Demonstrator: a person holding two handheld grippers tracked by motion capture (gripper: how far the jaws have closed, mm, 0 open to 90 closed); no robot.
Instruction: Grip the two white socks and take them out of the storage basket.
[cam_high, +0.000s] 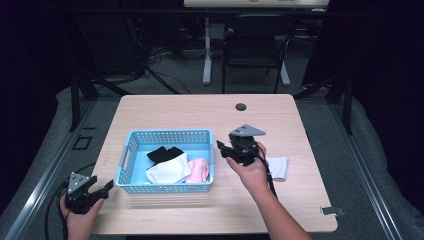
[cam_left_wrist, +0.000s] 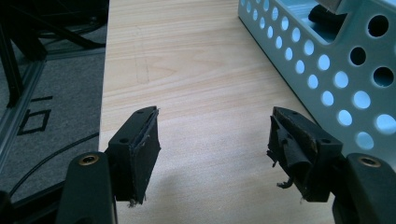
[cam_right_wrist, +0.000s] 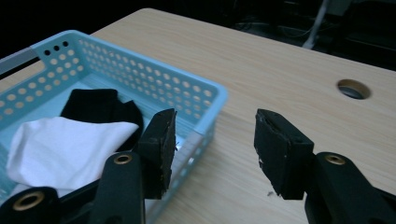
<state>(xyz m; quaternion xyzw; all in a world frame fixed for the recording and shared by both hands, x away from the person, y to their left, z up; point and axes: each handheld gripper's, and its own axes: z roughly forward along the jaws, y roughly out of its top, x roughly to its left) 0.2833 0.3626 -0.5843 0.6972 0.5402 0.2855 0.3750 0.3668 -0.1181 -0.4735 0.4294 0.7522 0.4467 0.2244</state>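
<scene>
Right gripper (cam_high: 231, 150) jaws apart, empty, hovering just off the basket's (cam_high: 131, 141) 3 o'clock wall. Probably between loads: white (cam_high: 170, 170), black (cam_high: 162, 153) and pink (cam_high: 200, 170) cloths already lie inside, one white cloth (cam_high: 278, 167) waits on the table (cam_high: 175, 110) at the gripper's 4 o'clock. Left gripper (cam_high: 104, 189) spread, empty, parked at the basket's 8 o'clock, clear of the work. Basket wall is the only obstacle.

Dim room, the pale wooden table (cam_high: 165, 107) lit from above; soft shadows, slightly soft focus, perhaps mild blur.
</scene>
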